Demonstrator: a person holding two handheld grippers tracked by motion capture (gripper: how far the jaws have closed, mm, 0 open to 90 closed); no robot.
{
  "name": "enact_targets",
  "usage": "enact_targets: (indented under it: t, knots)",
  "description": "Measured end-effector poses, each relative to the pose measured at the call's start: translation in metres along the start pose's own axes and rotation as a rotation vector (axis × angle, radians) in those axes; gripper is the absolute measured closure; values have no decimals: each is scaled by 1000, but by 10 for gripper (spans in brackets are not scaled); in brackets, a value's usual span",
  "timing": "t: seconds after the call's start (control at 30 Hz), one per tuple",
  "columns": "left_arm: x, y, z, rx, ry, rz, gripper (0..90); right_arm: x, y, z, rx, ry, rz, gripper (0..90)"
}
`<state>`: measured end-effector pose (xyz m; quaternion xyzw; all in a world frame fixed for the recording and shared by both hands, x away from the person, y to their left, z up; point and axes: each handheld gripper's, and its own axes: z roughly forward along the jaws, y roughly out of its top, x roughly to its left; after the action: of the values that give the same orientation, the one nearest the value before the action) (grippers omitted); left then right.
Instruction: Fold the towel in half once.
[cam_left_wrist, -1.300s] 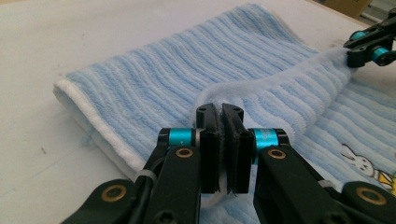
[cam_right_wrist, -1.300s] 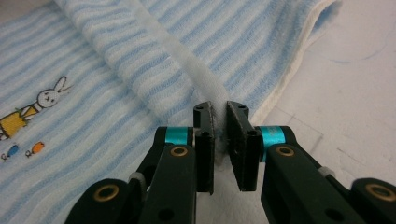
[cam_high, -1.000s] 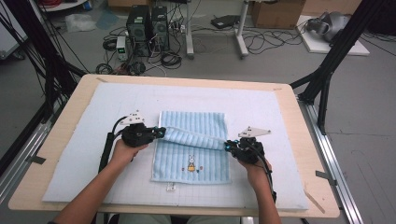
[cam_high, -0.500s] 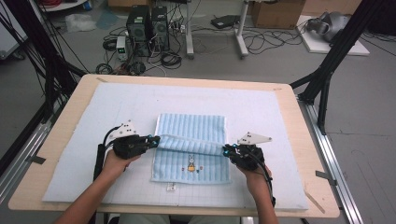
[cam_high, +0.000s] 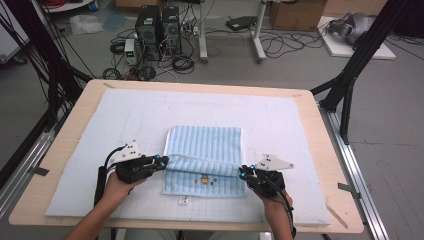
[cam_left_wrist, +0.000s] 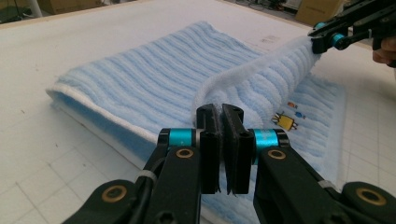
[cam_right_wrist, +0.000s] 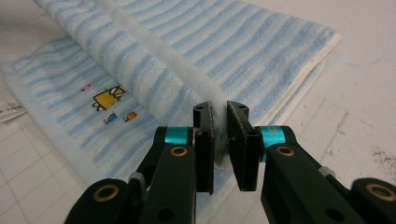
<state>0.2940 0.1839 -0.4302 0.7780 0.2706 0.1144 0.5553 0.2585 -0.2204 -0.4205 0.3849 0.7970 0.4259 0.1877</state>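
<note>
Both tongs were clamped on the towel (cam_high: 205, 145): left gripper (cam_high: 161, 161) at nine o'clock, right gripper (cam_high: 243, 172) at three. The fold looked perhaps half done, with flattening left.

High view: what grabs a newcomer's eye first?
The light blue striped towel at the middle of the white mat, its top layer lifted into a ridge. The left gripper and right gripper pinch that ridge's two ends. A small yellow embroidered figure sits near the towel's front edge.
</note>
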Motion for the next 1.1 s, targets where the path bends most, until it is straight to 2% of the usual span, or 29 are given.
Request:
enact_targets:
  t: [0.13, 0.33, 0.43, 0.53, 0.6, 0.67, 0.7, 0.73, 0.83, 0.9, 1.03, 1.1]
  knots:
    - [-8, -5, 1, 25, -12, 14, 851, 3, -5, -4, -4, -25, 2, 810]
    - [-15, -10, 0, 60, -16, 16, 852, 6, -8, -7, 4, -21, -13, 811]
    - [-18, -11, -3, 60, -20, 18, 852, 7, -9, -8, 8, -16, -11, 810]
    - [-20, -15, -5, 75, -38, -7, 842, 8, -13, -7, 33, 0, -15, 802]
    - [-22, -20, -6, 98, -62, -31, 793, 8, -15, -6, 63, 6, -37, 768]
    - [-20, -19, -9, 88, -52, -34, 712, 9, -18, -8, 85, 7, -42, 724]
    - [-19, -18, -12, 73, -40, -48, 656, 8, -19, -11, 74, 11, -32, 711]
    - [-16, -15, -15, 50, -31, -57, 642, 6, -19, -15, 47, 10, -26, 710]
    - [-8, -10, -23, -15, -7, -108, 632, 0, -17, -27, -52, 12, 36, 699]
    - [-3, -9, -25, -23, 16, -107, 632, -2, -14, -28, -76, -20, 49, 681]
    - [2, -8, -28, -35, 40, -122, 632, -4, -5, -7, -61, -75, 55, 686]
    - [3, -8, -30, -39, 49, -126, 632, -5, 1, 8, -33, -68, 45, 702]
